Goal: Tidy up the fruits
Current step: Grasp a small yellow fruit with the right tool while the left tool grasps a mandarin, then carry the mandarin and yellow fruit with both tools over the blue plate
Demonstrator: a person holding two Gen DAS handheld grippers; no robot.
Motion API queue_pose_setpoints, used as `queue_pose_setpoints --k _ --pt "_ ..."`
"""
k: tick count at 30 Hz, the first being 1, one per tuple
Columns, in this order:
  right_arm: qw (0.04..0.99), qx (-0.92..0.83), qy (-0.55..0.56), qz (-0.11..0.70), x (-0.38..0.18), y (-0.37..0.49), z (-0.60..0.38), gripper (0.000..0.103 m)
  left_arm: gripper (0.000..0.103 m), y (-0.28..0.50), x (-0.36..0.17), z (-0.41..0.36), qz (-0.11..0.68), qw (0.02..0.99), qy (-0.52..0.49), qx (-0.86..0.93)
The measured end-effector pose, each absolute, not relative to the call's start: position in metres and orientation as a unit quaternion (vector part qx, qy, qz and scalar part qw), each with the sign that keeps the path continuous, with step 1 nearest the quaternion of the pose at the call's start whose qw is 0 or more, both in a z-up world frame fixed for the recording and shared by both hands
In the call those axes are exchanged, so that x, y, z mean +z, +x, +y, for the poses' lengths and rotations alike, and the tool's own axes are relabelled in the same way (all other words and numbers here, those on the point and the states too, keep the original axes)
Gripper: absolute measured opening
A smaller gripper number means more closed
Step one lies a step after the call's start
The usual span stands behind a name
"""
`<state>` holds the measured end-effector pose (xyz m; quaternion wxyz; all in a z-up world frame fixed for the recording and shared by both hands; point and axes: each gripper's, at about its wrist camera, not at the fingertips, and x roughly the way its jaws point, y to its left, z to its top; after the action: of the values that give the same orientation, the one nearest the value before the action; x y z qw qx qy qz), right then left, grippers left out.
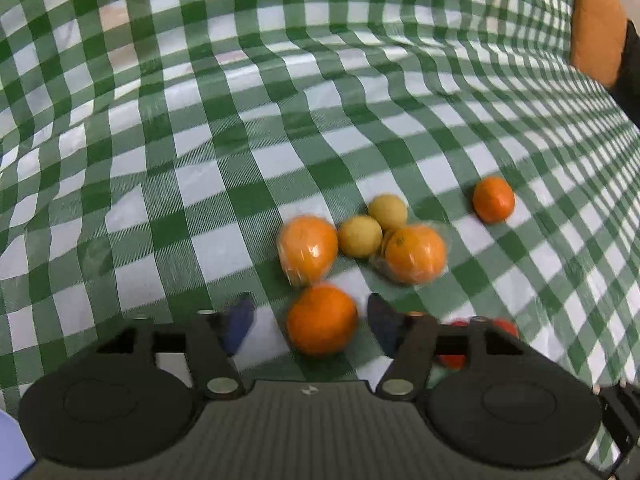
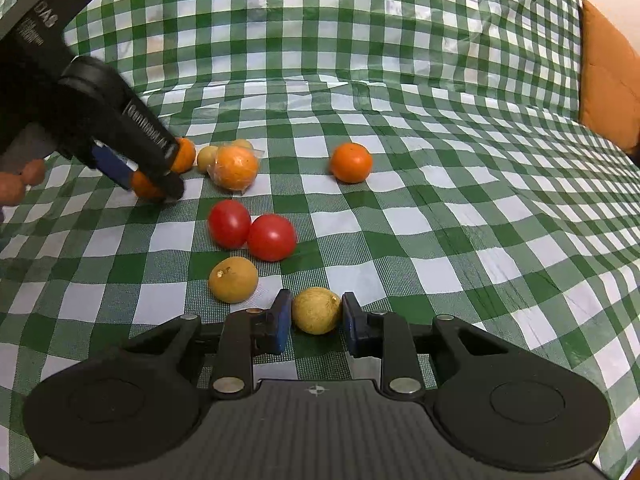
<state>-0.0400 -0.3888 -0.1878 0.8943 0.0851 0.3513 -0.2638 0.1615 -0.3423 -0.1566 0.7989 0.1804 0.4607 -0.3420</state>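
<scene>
In the left wrist view an orange [image 1: 322, 320] lies on the checked cloth between the blue pads of my left gripper [image 1: 310, 302], which stands open with gaps on both sides. Beyond it sit two plastic-wrapped oranges [image 1: 308, 250] [image 1: 414, 254], two yellow fruits [image 1: 360, 236] and a lone mandarin [image 1: 493, 199]. In the right wrist view my right gripper [image 2: 316, 320] is shut on a small yellow fruit [image 2: 316, 310]. A similar yellow-brown fruit [image 2: 233, 285] and two red tomatoes [image 2: 229, 223] [image 2: 272, 237] lie just ahead. The left gripper [image 2: 148, 184] shows at far left.
A green-and-white checked cloth [image 2: 440, 240] covers the whole surface, wrinkled toward the back. An orange-brown cushion [image 2: 608, 80] stands at the right edge. A person's fingers [image 2: 16, 188] show at the left border. Another orange [image 2: 351, 162] lies alone at mid-cloth.
</scene>
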Motion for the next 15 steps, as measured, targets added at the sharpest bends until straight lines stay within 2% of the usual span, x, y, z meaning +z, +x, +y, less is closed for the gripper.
queue_pose_setpoints --k 1,2,3,4,8,11,15 --pt "0.895 -0.262 0.083 0.351 -0.188 -0.045 -0.387 0.028 0.068 0.162 -0.156 -0.343 0.457 0.8 0.179 -0.344" --pt "0.895 -0.262 0.081 0.35 -0.189 -0.045 -0.386 0.028 0.055 0.161 -0.155 -0.345 0.457 0.797 0.185 -0.348" --pt "0.896 -0.262 0.08 0.35 -0.188 -0.046 -0.384 0.028 0.037 0.159 -0.155 -0.347 0.461 0.789 0.192 -0.358" --pt "0.896 -0.262 0.079 0.349 -0.188 -0.048 -0.382 0.028 0.032 0.156 -0.154 -0.349 0.462 0.786 0.198 -0.361" --pt "0.896 -0.261 0.086 0.348 -0.187 -0.049 -0.379 0.028 0.032 0.141 -0.152 -0.345 0.442 0.795 0.224 -0.35" --pt "0.896 -0.263 0.085 0.348 -0.188 -0.048 -0.381 0.028 0.046 0.139 -0.153 -0.337 0.449 0.797 0.213 -0.343" --pt "0.896 -0.263 0.082 0.349 -0.188 -0.048 -0.379 0.028 0.048 0.135 -0.163 -0.334 0.456 0.785 0.231 -0.349"
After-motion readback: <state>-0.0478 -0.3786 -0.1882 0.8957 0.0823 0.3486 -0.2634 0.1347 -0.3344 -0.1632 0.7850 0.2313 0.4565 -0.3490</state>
